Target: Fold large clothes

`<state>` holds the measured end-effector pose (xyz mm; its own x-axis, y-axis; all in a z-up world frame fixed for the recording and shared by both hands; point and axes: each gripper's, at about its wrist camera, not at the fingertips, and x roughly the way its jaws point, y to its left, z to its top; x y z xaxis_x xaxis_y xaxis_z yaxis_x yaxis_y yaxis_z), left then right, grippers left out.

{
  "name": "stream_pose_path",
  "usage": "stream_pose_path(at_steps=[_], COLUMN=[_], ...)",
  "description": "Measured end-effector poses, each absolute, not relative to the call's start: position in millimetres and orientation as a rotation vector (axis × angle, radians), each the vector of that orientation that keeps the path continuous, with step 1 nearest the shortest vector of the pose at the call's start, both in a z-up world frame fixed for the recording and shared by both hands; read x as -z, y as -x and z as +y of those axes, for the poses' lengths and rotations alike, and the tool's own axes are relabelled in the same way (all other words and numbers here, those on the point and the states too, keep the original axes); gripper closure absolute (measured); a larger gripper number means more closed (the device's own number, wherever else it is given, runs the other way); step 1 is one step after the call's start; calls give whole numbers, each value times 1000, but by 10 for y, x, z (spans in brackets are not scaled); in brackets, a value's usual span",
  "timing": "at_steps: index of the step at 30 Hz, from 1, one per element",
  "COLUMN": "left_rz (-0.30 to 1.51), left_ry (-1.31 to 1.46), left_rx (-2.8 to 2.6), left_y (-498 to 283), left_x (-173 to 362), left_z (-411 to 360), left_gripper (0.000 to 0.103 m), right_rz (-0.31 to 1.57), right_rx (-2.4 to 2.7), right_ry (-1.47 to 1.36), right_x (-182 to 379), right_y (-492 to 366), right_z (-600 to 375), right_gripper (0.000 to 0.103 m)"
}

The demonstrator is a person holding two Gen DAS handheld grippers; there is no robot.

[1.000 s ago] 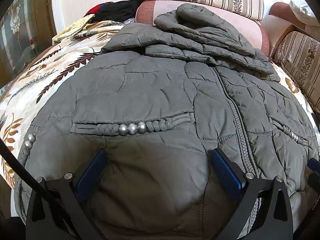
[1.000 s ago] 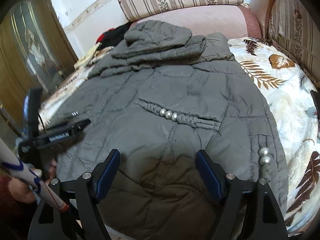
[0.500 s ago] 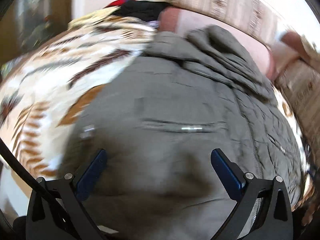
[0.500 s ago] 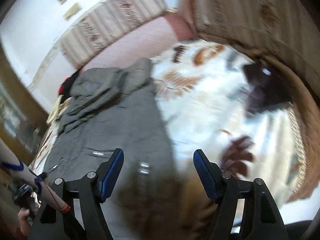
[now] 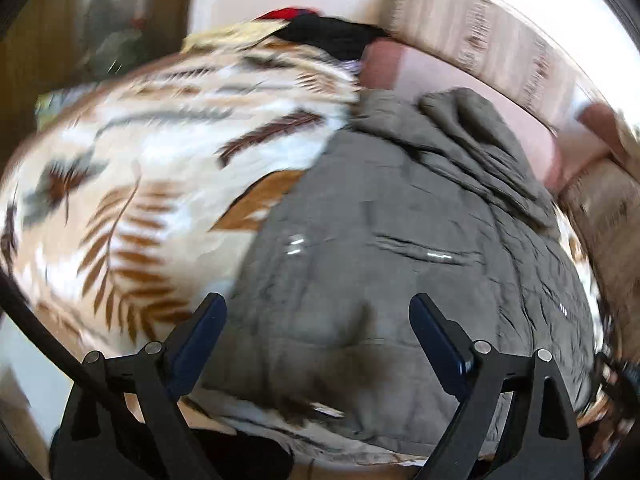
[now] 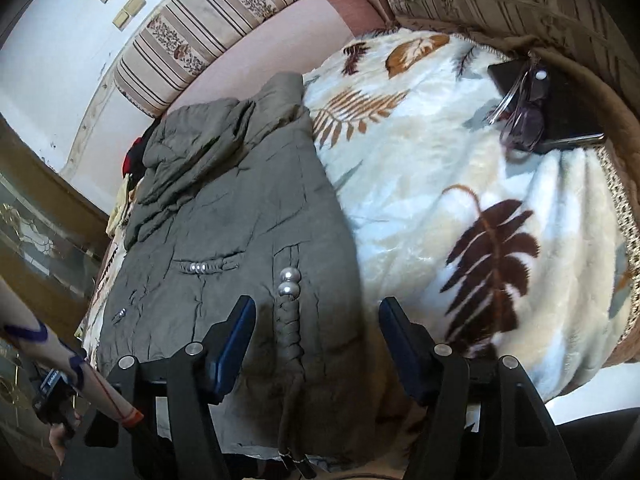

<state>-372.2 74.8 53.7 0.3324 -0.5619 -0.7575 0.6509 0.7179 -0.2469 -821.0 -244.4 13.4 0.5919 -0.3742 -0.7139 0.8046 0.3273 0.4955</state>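
A grey-green quilted jacket (image 5: pixel 400 240) lies flat, front up, on a white leaf-patterned blanket (image 5: pixel 160 160), its hood bunched at the far end. My left gripper (image 5: pixel 316 320) hovers over the jacket's near left hem corner. Its jaws are closing, with jacket fabric below them and nothing pressed by the pads. In the right wrist view the jacket (image 6: pixel 240 220) fills the left half. My right gripper (image 6: pixel 316 320) is over its right hem edge. A braided cord with pearl beads (image 6: pixel 289 280) lies between its closing fingers, and the pads stand apart from it.
Sunglasses (image 6: pixel 524 120) rest on a dark flat device at the blanket's far right. Striped sofa cushions (image 6: pixel 208 28) line the back and right. Black and red clothes (image 5: pixel 320 32) are piled beyond the blanket. A sleeve (image 6: pixel 60 360) shows low left, with a wooden cabinet (image 6: pixel 36 216) above it.
The left wrist view has swung to the jacket's left edge and the right wrist view to its right edge. Both pairs of fingers stand a little narrower than before.
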Motion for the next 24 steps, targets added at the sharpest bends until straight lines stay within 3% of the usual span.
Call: stream_pose_path(at_steps=[9, 18, 21, 23, 24], left_rz=[1137, 1140, 999, 909, 872], left_ry=[33, -54, -150, -162, -167], left_rx=[719, 815, 827, 803, 783], left_y=[3447, 4107, 4326, 4368, 4362], left_x=[-189, -85, -233, -344, -382], left_z=[947, 660, 566, 588, 598], left_gripper=[11, 11, 11, 12, 12], right_rz=[565, 627, 615, 558, 536], right_rx=[794, 580, 560, 574, 585], right_ry=[-973, -988, -922, -887, -876], right_x=[-40, 191, 147, 50, 20], right_y=[8092, 7754, 7638, 7655, 7678], right_z=[-2397, -1843, -1709, -1702, -1708], right_gripper=[33, 34, 46, 61, 63])
